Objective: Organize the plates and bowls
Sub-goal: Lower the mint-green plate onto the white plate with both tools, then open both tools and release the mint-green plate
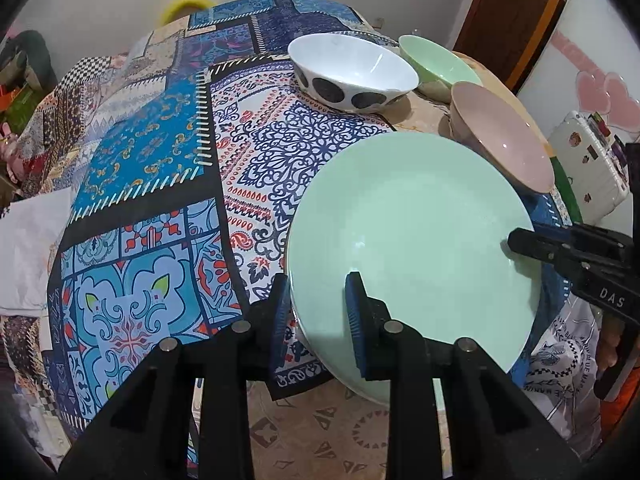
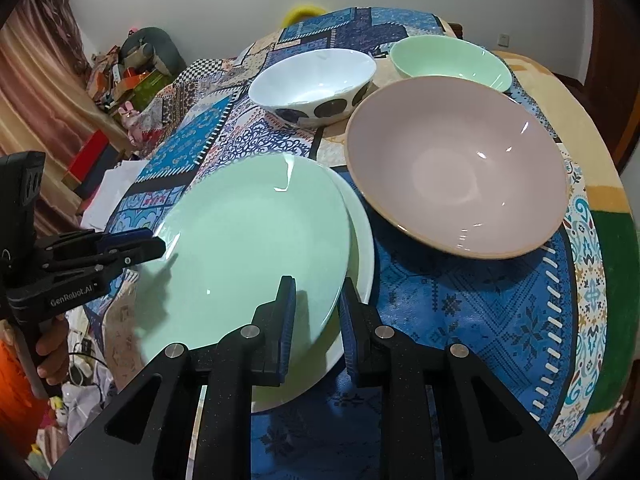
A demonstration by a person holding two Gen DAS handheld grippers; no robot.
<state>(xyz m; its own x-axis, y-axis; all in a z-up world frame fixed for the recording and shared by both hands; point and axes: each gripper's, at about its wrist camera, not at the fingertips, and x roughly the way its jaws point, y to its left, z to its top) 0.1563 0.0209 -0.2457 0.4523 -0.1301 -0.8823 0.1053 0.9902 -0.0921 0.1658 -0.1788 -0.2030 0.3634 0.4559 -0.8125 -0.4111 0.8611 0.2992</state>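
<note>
I had both grippers on the green plate (image 2: 248, 248), which sat tilted over a white plate (image 2: 362, 240) near the front edge of the tabletop (image 2: 480, 320). My right gripper (image 2: 318, 320) was pinched shut on the green plate's near rim, one finger above and one below. My left gripper (image 1: 318, 320) straddled the opposite rim, its pads (image 1: 354, 312) set narrow around it, though I could not tell whether they were actually pressing. The pink bowl (image 2: 456, 176) stood just beside the plates, with the spotted bowl (image 2: 316, 84) and the green bowl (image 2: 452, 64) further back. My worry was the glazed rim: if the left grip was loose, the plate could slip and drop onto the white one. Swinging it sideways could also knock the pink bowl.
</note>
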